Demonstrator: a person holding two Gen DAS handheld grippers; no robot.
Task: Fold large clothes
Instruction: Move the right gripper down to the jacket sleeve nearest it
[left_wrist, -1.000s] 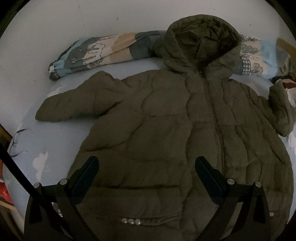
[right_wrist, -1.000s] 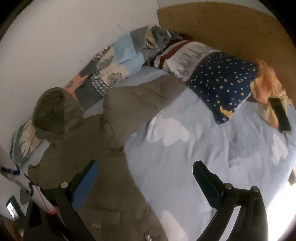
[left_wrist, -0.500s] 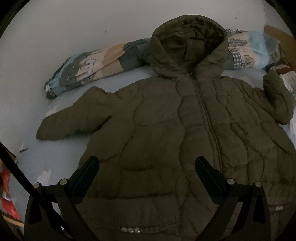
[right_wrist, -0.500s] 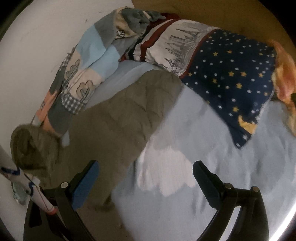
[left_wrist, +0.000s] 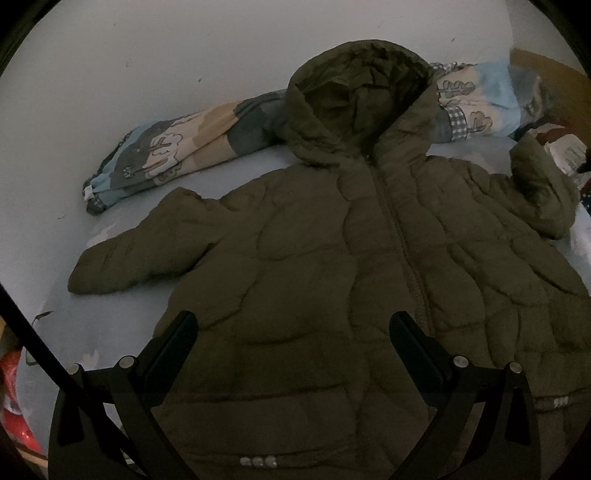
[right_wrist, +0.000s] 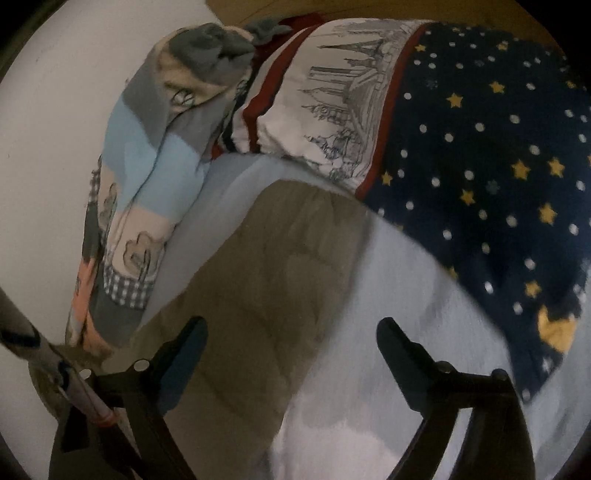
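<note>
Right gripper (right_wrist: 291, 336) hovers over the sleeve (right_wrist: 273, 266) of the coat (left_wrist: 332, 277), its jaws wide but closing, the cloth below them and not yet pinched. Left gripper (left_wrist: 291, 332) hangs open above the coat's lower front, holding nothing. The coat lies zipped and face up on the bed (left_wrist: 122, 302), hood (left_wrist: 354, 96) toward the wall (left_wrist: 147, 62), one sleeve spread out flat, the other bent near the pillows. A risk, I judge: the puffy quilting may slip from a shallow pinch, or the jaws may catch the sheet (right_wrist: 417, 302) along with the sleeve. A patchwork quilt (right_wrist: 147, 177) lies rolled along the wall; a starred pillow (right_wrist: 487, 155) sits just beside the cuff.
</note>
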